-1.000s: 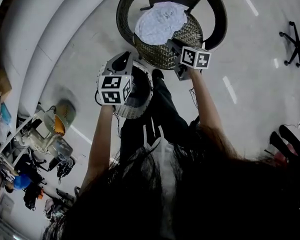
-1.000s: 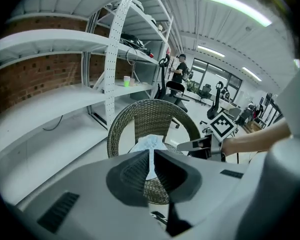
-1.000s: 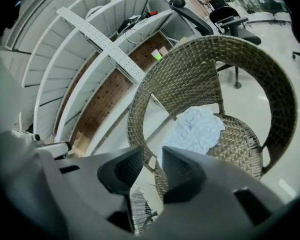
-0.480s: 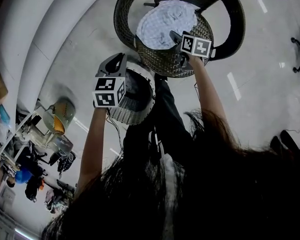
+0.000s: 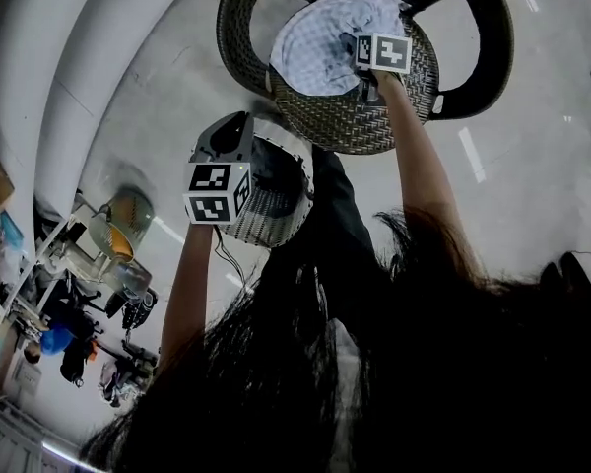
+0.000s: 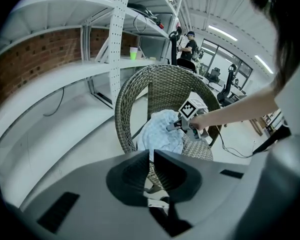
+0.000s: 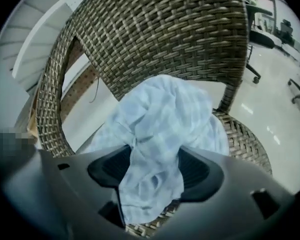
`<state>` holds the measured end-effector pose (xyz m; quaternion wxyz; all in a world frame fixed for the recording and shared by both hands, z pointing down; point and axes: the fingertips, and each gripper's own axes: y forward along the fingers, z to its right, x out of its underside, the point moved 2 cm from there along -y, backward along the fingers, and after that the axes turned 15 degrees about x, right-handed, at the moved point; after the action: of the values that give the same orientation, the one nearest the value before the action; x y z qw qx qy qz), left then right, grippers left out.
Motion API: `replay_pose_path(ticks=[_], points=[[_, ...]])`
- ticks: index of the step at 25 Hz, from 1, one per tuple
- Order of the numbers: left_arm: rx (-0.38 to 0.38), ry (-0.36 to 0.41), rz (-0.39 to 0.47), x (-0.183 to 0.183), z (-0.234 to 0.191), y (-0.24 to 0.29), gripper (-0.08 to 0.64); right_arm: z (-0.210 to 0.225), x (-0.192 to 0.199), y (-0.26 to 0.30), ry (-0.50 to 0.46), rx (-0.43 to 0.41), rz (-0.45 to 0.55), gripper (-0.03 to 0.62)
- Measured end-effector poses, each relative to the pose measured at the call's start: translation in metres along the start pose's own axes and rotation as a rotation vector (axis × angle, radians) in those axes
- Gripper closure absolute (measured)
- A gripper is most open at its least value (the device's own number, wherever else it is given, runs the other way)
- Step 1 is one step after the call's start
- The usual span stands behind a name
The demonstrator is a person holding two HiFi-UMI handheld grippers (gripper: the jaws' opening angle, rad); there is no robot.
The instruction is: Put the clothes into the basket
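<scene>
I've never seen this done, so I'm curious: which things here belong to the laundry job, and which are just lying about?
Job: light blue cloth, on the wicker chair; basket, held by the left tongs; right tongs, just opened wide, cloth between them.
Lying about: white shelving; green cup; office chair.

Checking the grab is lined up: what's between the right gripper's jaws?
The pale blue cloth on the wicker chair. The right gripper view shows a fold of it between the right gripper's jaws, which have just been opening.
</scene>
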<state>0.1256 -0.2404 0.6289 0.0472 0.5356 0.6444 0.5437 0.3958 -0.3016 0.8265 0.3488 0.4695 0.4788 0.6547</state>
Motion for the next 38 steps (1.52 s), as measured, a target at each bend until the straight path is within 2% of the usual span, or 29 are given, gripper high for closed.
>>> replay_pose_path(ticks=[4, 8, 10, 14, 16, 21, 26, 29, 33, 38], points=[[-0.003, -0.019, -0.008, 0.013, -0.006, 0.003, 0.522, 0.003, 0.002, 0.018, -0.053, 0.037, -0.019, 0.305], [-0.034, -0.055, -0.011, 0.025, -0.015, 0.0, 0.522, 0.004, 0.002, 0.019, -0.073, 0.092, 0.03, 0.31], [-0.037, -0.073, -0.005, 0.028, -0.015, -0.003, 0.522, 0.002, 0.004, 0.016, -0.062, 0.083, 0.046, 0.34], [-0.039, -0.086, 0.019, 0.029, -0.01, -0.011, 0.522, 0.0, 0.014, 0.006, 0.033, 0.02, 0.011, 0.446], [-0.045, -0.096, 0.034, 0.029, -0.008, -0.016, 0.522, -0.003, 0.025, -0.001, 0.081, -0.015, -0.026, 0.475], [-0.054, -0.105, 0.079, 0.031, 0.005, -0.029, 0.522, -0.013, 0.068, -0.022, 0.22, -0.126, -0.095, 0.497], [-0.062, -0.095, 0.11, 0.039, 0.019, -0.064, 0.522, -0.025, 0.104, -0.067, 0.411, -0.237, -0.086, 0.503], [-0.072, -0.096, 0.127, 0.051, 0.023, -0.087, 0.522, -0.033, 0.115, -0.097, 0.49, -0.289, -0.06, 0.506], [-0.094, -0.09, 0.154, 0.067, 0.03, -0.116, 0.522, -0.043, 0.118, -0.138, 0.499, -0.351, -0.009, 0.507], [-0.101, -0.071, 0.216, 0.084, 0.047, -0.164, 0.522, -0.062, 0.126, -0.198, 0.416, -0.396, 0.051, 0.509]])
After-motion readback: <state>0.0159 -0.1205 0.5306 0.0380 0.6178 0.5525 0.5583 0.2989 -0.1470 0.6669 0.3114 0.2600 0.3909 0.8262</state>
